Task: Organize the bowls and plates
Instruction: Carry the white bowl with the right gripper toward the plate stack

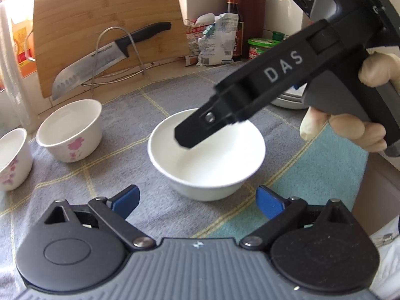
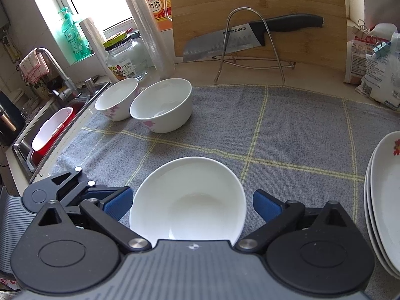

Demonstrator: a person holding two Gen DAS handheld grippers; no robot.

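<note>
A plain white bowl [image 1: 206,150] [image 2: 187,200] sits upright on the grey checked cloth [image 1: 140,130] [image 2: 287,130]. My left gripper [image 1: 197,201] is open just in front of it, empty. My right gripper [image 2: 192,203] is open above the bowl, its blue pads on either side and not touching; one black finger [image 1: 197,130] hangs over the bowl in the left wrist view. Two white bowls with pink flowers [image 1: 71,130] [image 1: 12,158] stand at the left; they also show in the right wrist view [image 2: 162,105] [image 2: 117,98]. Stacked plates [image 2: 385,200] lie at the right.
A cutting board [image 2: 257,12] and a knife [image 2: 250,36] on a wire rack stand at the back. Food bags [image 1: 215,40], bottles and a jar [image 1: 262,47] line the back right. A sink [image 2: 50,130] with a tap lies beyond the cloth's left edge.
</note>
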